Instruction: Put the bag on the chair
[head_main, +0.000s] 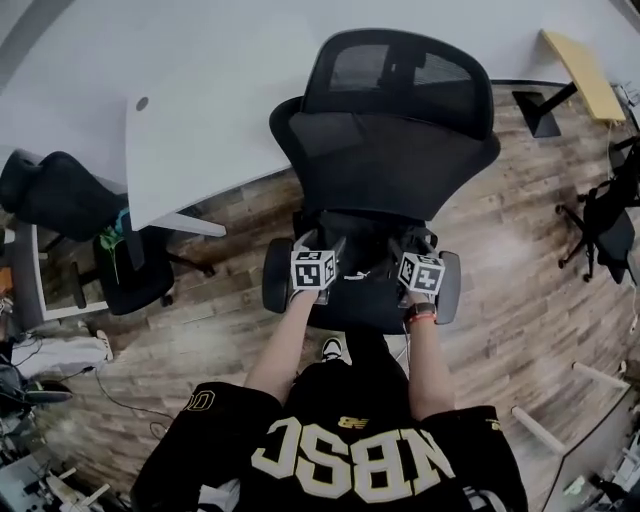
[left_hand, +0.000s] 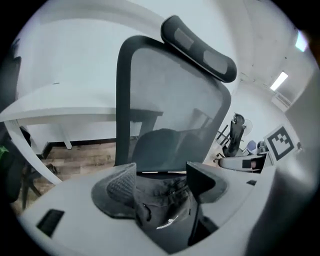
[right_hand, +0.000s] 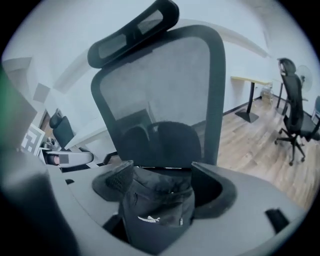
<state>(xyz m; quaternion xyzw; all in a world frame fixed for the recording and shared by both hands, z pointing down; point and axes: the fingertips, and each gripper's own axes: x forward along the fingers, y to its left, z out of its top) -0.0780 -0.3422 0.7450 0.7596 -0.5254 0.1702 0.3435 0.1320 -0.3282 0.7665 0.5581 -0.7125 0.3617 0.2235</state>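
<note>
Bag (right_hand: 157, 212) hangs over the front of the chair (head_main: 395, 150) seat, seemingly not yet set down. Left gripper (left_hand: 161, 175) and right gripper (right_hand: 162, 175) each pinch its soft top, jaws wide. Risk: slack fabric slips free and the bag drops to the floor (head_main: 220, 330).

An office: a black mesh-backed swivel chair (head_main: 395, 130) on wood-plank flooring (head_main: 520, 270), a white desk (head_main: 200, 150) left, another black swivel chair (head_main: 605, 225) far right.
</note>
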